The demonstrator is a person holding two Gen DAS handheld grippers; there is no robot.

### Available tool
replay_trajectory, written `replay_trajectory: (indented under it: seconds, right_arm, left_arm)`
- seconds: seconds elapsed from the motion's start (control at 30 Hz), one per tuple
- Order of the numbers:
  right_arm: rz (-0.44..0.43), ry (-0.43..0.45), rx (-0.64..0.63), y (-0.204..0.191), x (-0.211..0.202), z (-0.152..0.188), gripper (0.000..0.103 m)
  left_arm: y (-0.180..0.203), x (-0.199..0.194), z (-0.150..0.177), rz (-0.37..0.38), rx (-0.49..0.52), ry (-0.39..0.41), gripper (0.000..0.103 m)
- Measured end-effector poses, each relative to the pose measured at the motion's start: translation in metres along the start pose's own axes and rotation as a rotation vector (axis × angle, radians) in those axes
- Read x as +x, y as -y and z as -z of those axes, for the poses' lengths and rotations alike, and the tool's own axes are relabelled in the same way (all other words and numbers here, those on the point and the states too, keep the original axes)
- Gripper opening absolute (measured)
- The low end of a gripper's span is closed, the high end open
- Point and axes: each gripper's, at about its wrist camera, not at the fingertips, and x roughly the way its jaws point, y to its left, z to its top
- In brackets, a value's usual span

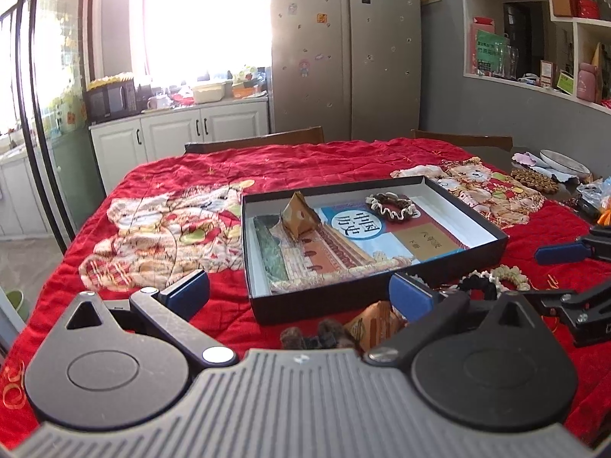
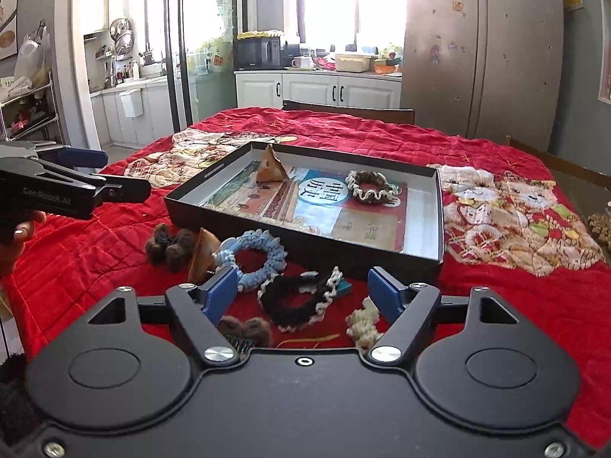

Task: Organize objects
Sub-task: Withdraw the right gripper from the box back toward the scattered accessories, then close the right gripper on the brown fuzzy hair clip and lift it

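Just ahead — scrunchie (image 2: 301,301) between tongs (image 2: 307,294).

A black box (image 2: 435,225) holds a book (image 2: 305,206), a brown-white scrunchie (image 2: 372,187) and a paper pyramid (image 2: 270,170). A blue scrunchie (image 2: 254,253) and a black one (image 2: 301,301) lie before it.

Brown fuzzy scrunchie (image 2: 244,330) half hidden behind right gripper body; beaded mat (image 2: 600,225) cut off at edge

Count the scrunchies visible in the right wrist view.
3. A brown and cream one lies in the box on the book. A light blue one and a black and white one lie on the blanket before it. Others may be hidden.
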Motion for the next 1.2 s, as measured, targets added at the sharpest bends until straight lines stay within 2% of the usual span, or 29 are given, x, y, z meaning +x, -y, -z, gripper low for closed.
replay_trajectory:
  seconds: [0.27, 0.63, 0.87, 1.2]
  right_arm:
    - [0.009, 0.024, 0.013, -0.005, -0.007, 0.013, 0.076]
    - [-0.055, 0.003, 0.028, -0.017, -0.002, 0.033, 0.076]
    - [-0.089, -0.007, 0.016, -0.031, 0.003, 0.041, 0.076]
    - [-0.057, -0.02, -0.001, -0.044, 0.021, 0.05, 0.072]
  left_arm:
    - [-0.001, 0.002, 0.015, -0.017, -0.029, -0.022, 0.103]
    - [0.01, 0.015, 0.039, 0.003, 0.012, -0.063, 0.103]
    - [0.006, 0.029, 0.05, -0.018, 0.017, -0.072, 0.103]
    - [0.0, 0.048, 0.056, -0.02, -0.027, -0.088, 0.103]
